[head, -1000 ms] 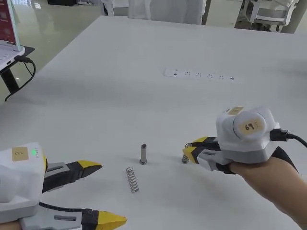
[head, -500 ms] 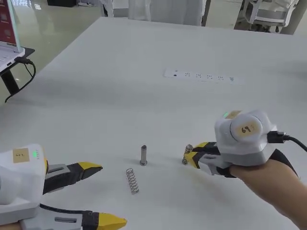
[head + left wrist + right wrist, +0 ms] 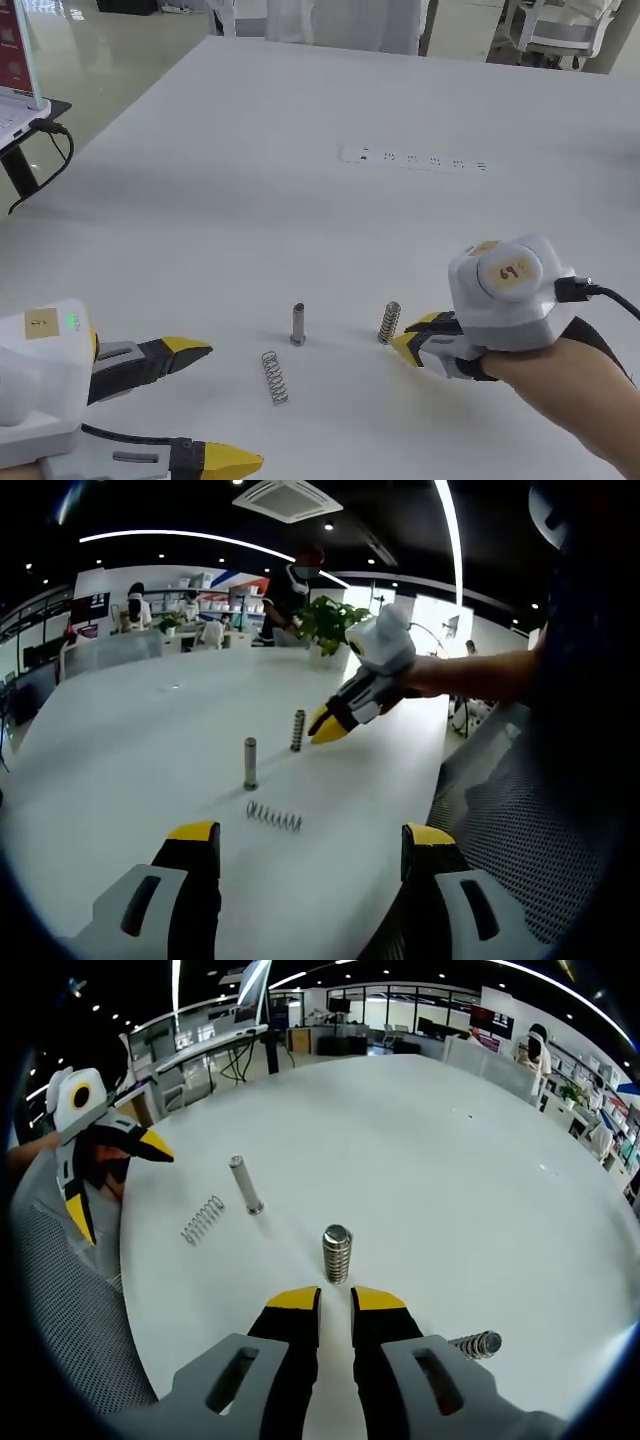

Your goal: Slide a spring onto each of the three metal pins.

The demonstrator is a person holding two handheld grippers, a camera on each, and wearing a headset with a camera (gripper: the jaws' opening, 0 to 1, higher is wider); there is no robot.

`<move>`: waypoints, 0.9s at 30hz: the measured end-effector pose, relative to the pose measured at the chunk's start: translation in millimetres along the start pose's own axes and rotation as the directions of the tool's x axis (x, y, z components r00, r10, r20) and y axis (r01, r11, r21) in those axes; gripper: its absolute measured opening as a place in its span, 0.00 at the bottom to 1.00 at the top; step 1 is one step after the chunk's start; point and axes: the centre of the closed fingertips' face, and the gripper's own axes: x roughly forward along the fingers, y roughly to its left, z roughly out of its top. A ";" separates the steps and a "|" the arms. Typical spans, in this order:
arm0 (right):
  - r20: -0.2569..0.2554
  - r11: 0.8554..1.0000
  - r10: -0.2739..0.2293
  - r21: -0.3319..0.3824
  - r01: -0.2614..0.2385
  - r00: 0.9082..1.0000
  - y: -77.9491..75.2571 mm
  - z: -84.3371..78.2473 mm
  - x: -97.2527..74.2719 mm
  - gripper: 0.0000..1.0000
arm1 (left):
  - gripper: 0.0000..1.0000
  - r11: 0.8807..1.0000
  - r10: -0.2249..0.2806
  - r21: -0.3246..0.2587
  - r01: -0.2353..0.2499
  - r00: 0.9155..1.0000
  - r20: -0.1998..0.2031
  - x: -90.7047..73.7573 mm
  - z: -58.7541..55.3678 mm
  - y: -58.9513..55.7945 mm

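One metal pin wearing a spring [image 3: 389, 322] stands upright on the white table [image 3: 300, 180]. Just to its right is my right gripper [image 3: 408, 340], jaws almost together and holding nothing. In the right gripper view the same sprung pin [image 3: 337, 1239] stands just ahead of that gripper [image 3: 336, 1300], and another sprung pin [image 3: 475, 1343] lies on its side to the right. A bare pin [image 3: 298, 323] stands left of the first, with a loose spring [image 3: 275, 376] lying in front of it. My left gripper [image 3: 218, 404] stays open near the front edge, short of the spring [image 3: 274, 816] and the bare pin [image 3: 250, 762].
A white power strip [image 3: 415, 158] lies farther back on the table. A laptop on a stand [image 3: 15, 95] sits off the table's left side. Chairs stand beyond the far edge. The table around the pins is bare.
My right gripper has drawn back to the right, away from the sprung pin, which now stands upright on its own. The left gripper has not moved.
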 end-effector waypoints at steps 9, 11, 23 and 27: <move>-0.037 0.999 0.040 -0.002 -0.040 0.999 17.9 -4.6 -3.8 0.09 | 0.70 1.000 0.002 0.001 -0.002 1.000 0.002 -0.1 0.6 0.1; -0.039 0.999 0.050 -0.006 -0.050 0.998 22.9 -3.2 -4.6 0.09 | 0.70 1.000 0.003 0.001 -0.003 1.000 0.003 -0.1 0.8 0.2; -0.056 0.988 0.128 -0.078 -0.132 0.990 64.3 6.9 0.2 0.10 | 0.70 1.000 0.004 0.003 -0.004 1.000 0.007 -0.7 2.6 0.7; -0.055 0.982 0.155 -0.098 -0.160 0.986 79.0 12.3 1.6 0.11 | 0.70 1.000 0.004 0.003 -0.004 1.000 0.007 -1.1 2.9 1.0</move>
